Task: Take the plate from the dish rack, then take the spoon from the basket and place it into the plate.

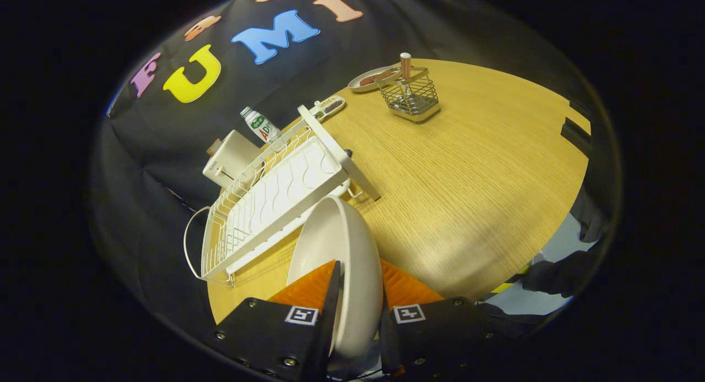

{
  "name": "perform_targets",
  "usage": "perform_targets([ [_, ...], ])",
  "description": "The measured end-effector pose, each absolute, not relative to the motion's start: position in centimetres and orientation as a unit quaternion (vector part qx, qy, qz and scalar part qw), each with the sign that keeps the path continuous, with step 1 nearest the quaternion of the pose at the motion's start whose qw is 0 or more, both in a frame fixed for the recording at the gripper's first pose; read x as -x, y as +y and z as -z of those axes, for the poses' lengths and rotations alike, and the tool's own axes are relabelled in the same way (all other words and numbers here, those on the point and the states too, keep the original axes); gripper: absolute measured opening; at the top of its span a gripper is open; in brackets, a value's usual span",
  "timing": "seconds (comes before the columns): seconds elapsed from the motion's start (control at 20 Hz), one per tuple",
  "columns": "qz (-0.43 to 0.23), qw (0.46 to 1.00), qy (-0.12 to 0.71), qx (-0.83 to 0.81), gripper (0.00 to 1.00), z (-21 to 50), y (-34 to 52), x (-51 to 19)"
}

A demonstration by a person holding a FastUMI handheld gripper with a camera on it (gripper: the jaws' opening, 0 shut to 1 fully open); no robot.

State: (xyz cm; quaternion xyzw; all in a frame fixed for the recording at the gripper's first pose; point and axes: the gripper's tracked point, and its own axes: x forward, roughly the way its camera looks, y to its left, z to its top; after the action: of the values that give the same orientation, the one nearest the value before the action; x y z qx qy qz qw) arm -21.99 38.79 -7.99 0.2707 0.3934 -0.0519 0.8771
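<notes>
My gripper [358,285] is shut on the rim of a white plate [336,239], which stands on edge between the fingers, lifted clear of the white wire dish rack [264,206]. The rack lies just beyond the plate, to its left, and holds nothing I can see. Far ahead on the wooden table [468,178] stands a small wire basket [410,98]. A spoon [405,68] with a brown, white-capped handle sticks upright out of it.
A small plate with brown food [370,79] sits behind the basket. A narrow white tray [329,107], a white bottle [259,124] and a white box [231,159] stand behind the rack near the cloth wall. Dark chair parts [575,131] edge the table's right side.
</notes>
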Motion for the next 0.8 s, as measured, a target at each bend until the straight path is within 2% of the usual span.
perform_targets([
  [0.1,0.053,0.877,0.396,-0.267,0.39,8.2,38.7,22.0],
  [0.5,0.071,0.880,0.396,-0.254,0.43,9.2,37.5,21.5],
  [0.6,0.092,0.876,0.415,-0.230,0.56,10.5,36.1,22.6],
  [0.8,0.095,0.877,0.415,-0.221,0.59,10.5,35.1,23.0],
])
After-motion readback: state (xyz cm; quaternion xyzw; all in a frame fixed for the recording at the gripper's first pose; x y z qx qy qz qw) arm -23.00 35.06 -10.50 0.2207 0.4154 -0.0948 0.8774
